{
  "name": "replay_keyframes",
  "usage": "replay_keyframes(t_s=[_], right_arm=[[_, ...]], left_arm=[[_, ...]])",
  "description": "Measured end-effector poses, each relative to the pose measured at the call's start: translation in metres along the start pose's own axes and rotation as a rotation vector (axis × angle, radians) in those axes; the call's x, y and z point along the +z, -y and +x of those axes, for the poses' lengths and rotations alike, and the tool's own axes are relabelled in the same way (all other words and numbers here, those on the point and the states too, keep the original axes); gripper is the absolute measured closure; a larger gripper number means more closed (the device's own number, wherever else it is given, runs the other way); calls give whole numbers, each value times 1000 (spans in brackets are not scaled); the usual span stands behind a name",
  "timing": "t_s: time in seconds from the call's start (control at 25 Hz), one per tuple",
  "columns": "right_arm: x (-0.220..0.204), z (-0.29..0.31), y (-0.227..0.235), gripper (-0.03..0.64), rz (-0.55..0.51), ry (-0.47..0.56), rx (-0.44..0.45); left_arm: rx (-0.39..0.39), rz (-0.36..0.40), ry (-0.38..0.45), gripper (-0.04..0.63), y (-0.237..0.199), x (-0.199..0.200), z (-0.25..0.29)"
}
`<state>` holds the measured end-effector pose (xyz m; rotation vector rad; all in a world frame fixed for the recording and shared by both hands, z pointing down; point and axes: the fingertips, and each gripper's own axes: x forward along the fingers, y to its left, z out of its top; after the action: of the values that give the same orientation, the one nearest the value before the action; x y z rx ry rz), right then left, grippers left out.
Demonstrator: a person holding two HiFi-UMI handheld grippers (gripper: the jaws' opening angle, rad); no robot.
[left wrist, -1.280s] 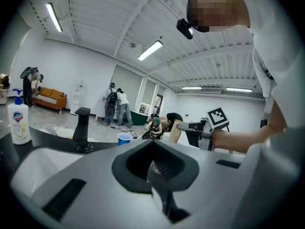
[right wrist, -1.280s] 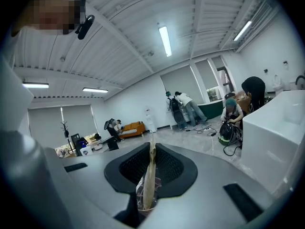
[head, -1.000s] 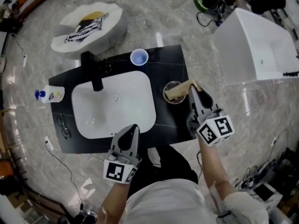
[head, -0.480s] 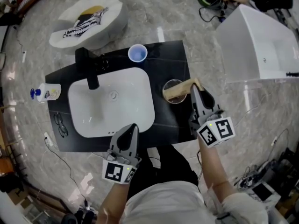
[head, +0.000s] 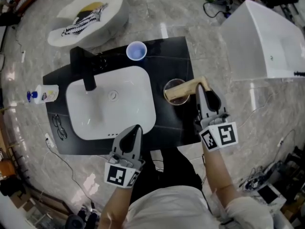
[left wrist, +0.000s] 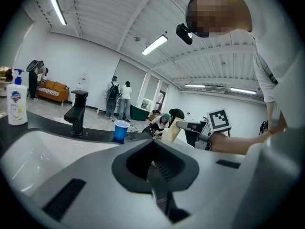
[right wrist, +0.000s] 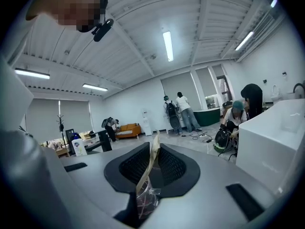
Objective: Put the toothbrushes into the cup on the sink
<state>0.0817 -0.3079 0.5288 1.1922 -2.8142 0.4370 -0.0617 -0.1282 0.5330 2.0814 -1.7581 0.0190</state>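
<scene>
The packaged toothbrush [head: 187,87] is pinched at its near end by the right gripper [head: 200,92], whose jaws stand narrow on its card-and-plastic wrapper. It lies almost flat, with its far end over the mouth of the brown cup [head: 174,93]. The cup stands on the black countertop [head: 177,56], just right of the white basin [head: 112,106]. Over the last second little has moved: the package has kept its place across the cup and the grip has not loosened, so I judge it aimed but not yet tipped in or released. The left gripper [head: 135,131] hangs closed and empty at the counter's near edge, well apart from the blue cup [head: 136,50] behind the basin
</scene>
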Motion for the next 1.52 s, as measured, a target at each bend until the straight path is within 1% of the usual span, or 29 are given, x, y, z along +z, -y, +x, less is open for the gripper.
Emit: replay_keyframes(t_s=[0.16,0.24,0.56,0.72,1.0,1.2,1.32,1.52], right_arm=[[-4,2,1,551,0,9,-10],[-7,2,3,518,-2,0,-8],[-23,5,4,462,-20,-73,-3],[-28,4,8,455,-8,-89,-10],[-29,5,10,448,9,-78,-26],[-28,-5,10,448,21,-74,-48],[-27,-13,11,448,30,-71,-68],[-21,-28,13,451,79,-51,-103]], left_arm=[[4,14,-11,594,-2,0,-2],[1,14,-17,594,-1,-3,-1],[-39,-11,-23,594,7,-13,11],[-39,-8,-6,594,6,-9,13],[-28,-15,-31,594,-2,-20,5],[-50,-20,-37,594,2,-24,6],[-69,-10,-20,594,6,-18,8],[-95,-1,-25,594,10,-15,2]])
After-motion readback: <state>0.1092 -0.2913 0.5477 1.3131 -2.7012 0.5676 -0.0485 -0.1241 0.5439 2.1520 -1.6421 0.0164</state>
